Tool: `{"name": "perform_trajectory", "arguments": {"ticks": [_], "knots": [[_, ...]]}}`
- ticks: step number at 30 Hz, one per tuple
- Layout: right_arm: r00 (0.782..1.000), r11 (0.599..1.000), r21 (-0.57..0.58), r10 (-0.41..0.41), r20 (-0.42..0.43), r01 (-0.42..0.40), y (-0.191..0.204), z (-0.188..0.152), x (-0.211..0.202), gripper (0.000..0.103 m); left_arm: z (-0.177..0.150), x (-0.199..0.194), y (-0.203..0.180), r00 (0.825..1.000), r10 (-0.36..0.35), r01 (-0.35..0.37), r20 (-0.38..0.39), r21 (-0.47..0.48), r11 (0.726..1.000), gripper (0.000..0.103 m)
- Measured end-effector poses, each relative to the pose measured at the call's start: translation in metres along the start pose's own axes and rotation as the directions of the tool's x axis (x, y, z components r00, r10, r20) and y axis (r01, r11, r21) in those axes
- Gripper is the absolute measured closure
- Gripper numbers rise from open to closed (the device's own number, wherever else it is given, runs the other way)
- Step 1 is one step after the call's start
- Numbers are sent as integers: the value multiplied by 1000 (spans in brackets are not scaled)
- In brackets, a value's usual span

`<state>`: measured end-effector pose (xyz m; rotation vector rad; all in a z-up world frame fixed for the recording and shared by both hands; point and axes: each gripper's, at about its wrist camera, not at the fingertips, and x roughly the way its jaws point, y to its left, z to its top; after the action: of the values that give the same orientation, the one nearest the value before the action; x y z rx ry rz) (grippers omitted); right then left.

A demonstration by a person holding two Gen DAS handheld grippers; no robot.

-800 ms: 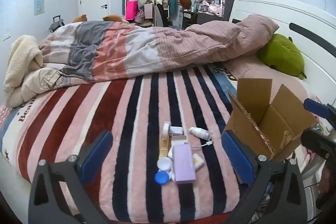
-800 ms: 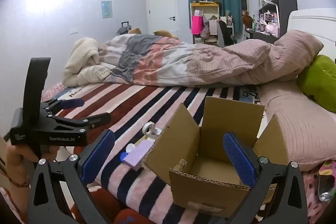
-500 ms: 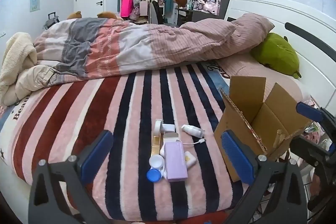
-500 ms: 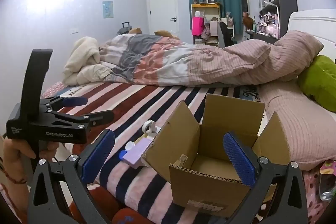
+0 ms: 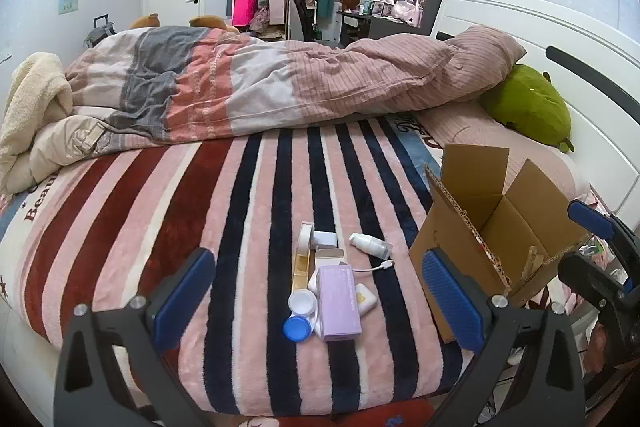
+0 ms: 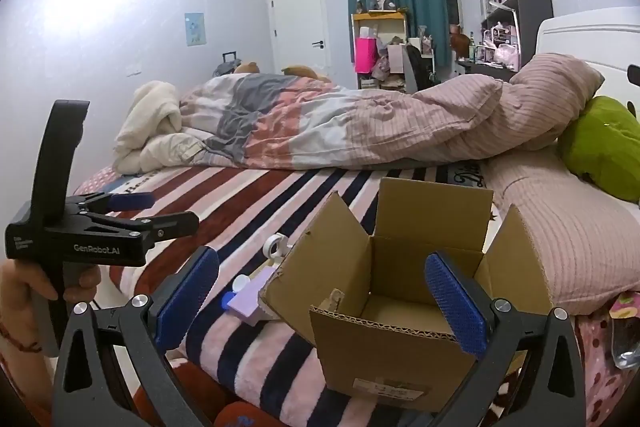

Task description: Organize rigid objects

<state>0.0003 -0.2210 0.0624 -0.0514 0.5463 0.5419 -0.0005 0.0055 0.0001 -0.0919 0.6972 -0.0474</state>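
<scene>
A cluster of small items lies on the striped blanket near the bed's front edge: a lilac box (image 5: 339,302), a blue cap (image 5: 297,327), a white round lid (image 5: 303,301), a tape roll (image 5: 306,235) and a small white bottle (image 5: 370,245). An open cardboard box (image 6: 404,291) stands to their right, empty inside. My left gripper (image 5: 316,303) hovers open in front of the cluster, holding nothing. My right gripper (image 6: 320,303) is open before the cardboard box, with nothing between its blue pads. A hand holds the left gripper (image 6: 152,211) at the left of the right wrist view.
A rumpled duvet (image 5: 248,87) and cream blanket (image 5: 32,99) fill the far half of the bed. A green plush (image 5: 528,107) rests by the white headboard (image 5: 560,39). Shelves, a desk and a door stand behind.
The left wrist view has drawn back and shifted slightly, so the cluster and cardboard box sit a bit lower and more centred. The right gripper has barely moved.
</scene>
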Motion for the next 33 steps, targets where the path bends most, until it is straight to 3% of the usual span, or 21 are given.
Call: {"name": "perform_trajectory", "arguments": {"ticks": [33], "knots": [[1000,1000,-22,21,14,-21,10,2,-3,0,-5,1,9,1000,21,-21,6,-20,1000,0]]}}
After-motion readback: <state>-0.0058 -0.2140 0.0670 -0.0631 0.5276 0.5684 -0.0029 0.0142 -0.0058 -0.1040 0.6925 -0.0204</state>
